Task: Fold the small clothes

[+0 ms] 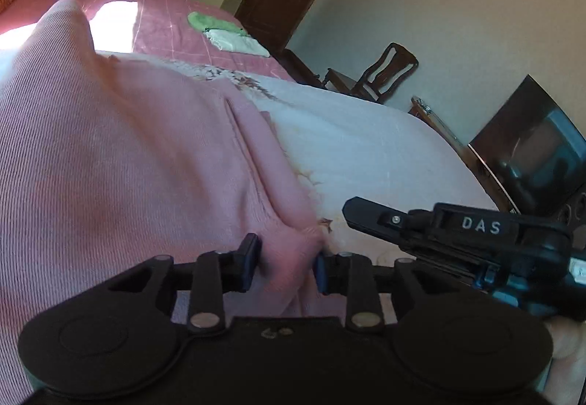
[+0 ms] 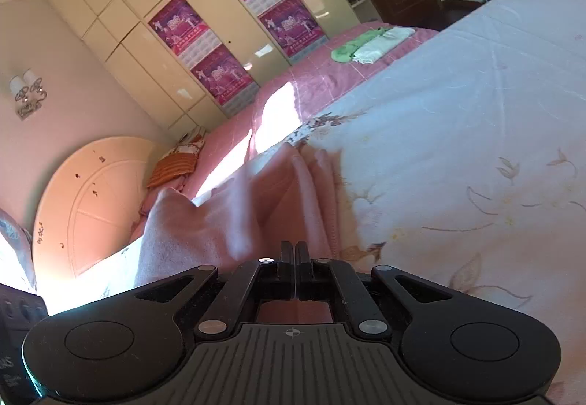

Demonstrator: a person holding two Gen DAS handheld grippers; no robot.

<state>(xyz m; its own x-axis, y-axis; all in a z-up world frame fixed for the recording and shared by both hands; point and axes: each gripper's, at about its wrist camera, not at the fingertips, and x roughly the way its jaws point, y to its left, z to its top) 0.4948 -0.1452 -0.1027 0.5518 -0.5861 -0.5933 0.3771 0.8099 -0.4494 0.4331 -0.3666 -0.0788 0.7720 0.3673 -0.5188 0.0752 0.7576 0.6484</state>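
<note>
A pink ribbed garment (image 1: pixel 121 148) lies spread on a white floral bedspread (image 1: pixel 366 134). My left gripper (image 1: pixel 284 266) is part closed with a bunched fold of the garment's edge between its blue pads. My right gripper (image 2: pixel 295 260) is shut, its fingers pressed together above the same pink garment (image 2: pixel 234 218); no cloth shows between them. The right gripper also shows in the left wrist view (image 1: pixel 351 209), just right of the left gripper, over the bedspread.
A green cloth (image 1: pixel 208 22) and a folded white cloth (image 1: pixel 238 42) lie at the far end of the pink bed cover (image 1: pixel 168 28); both also show in the right wrist view (image 2: pixel 370 42). A wooden chair (image 1: pixel 381 75), a TV (image 1: pixel 538 148), a headboard (image 2: pixel 84 200) and wardrobes (image 2: pixel 183 38) stand around the bed.
</note>
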